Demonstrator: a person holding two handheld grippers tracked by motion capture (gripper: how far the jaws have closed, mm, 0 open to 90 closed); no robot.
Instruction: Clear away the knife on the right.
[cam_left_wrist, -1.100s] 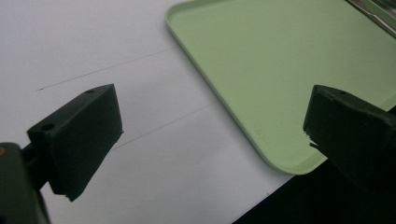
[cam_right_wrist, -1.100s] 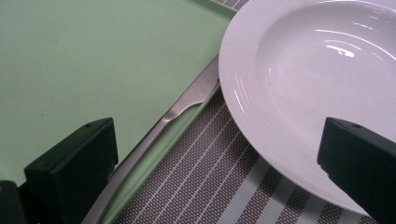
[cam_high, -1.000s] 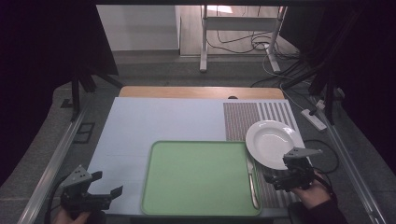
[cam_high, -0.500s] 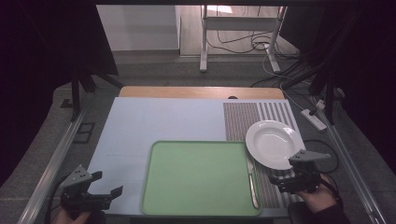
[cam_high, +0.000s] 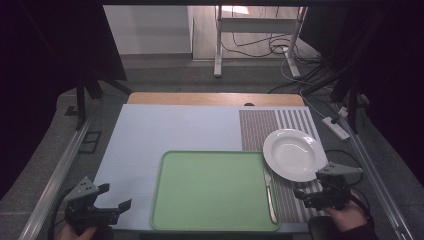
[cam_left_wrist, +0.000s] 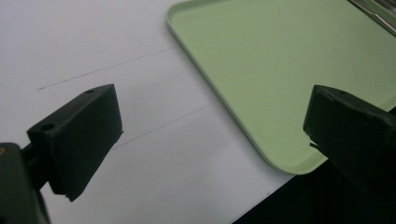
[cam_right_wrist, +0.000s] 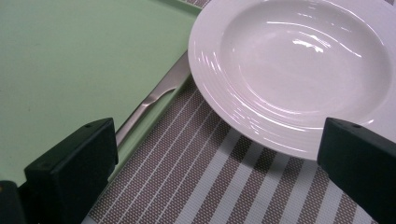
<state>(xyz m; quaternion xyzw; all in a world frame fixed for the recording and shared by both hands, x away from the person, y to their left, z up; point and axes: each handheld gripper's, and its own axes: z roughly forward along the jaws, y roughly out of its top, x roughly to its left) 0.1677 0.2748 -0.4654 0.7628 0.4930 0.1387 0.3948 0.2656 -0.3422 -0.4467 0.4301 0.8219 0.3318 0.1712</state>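
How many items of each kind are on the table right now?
Plates: 1, white plate
Trays: 1, green tray
Knives: 1, metal knife along the tray's right rim
Placemats: 1, striped placemat
Total: 4

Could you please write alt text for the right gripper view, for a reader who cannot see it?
A white plate sits on a striped placemat, seen between the open black jaws of the right gripper. A knife lies along the edge of a green tray at left, its far end passing under the plate's rim.
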